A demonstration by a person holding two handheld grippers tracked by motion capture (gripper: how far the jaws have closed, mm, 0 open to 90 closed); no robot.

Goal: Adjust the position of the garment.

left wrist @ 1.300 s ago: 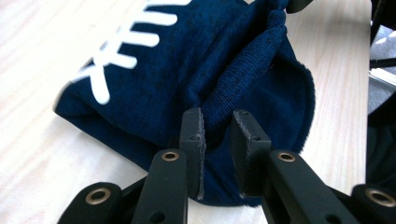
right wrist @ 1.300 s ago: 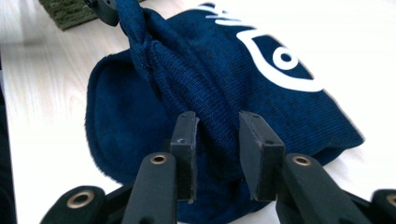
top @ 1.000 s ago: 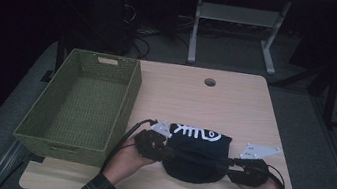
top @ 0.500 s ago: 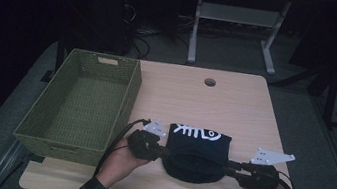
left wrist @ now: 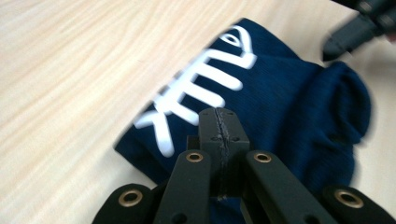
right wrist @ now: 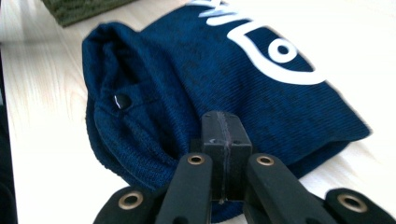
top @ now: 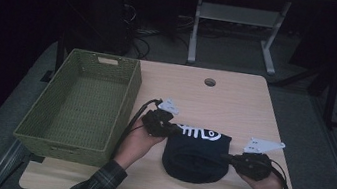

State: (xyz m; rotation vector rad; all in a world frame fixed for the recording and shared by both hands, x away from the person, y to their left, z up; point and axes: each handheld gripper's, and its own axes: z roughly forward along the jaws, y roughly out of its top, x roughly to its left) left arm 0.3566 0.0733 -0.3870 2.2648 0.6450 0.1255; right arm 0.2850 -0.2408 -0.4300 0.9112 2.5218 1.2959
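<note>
A folded navy knit garment (top: 197, 152) with a white fish-skeleton print lies on the desk (top: 236, 102), just right of the green wicker basket (top: 79, 101); its rounded, bunched end faces the person. The left gripper (top: 167, 127) sits at its upper left corner, the right gripper (top: 232, 158) at its right edge. Both pairs of fingers have just been closing and now meet, tips over the fabric; whether they pinch any cloth cannot be told.
</note>
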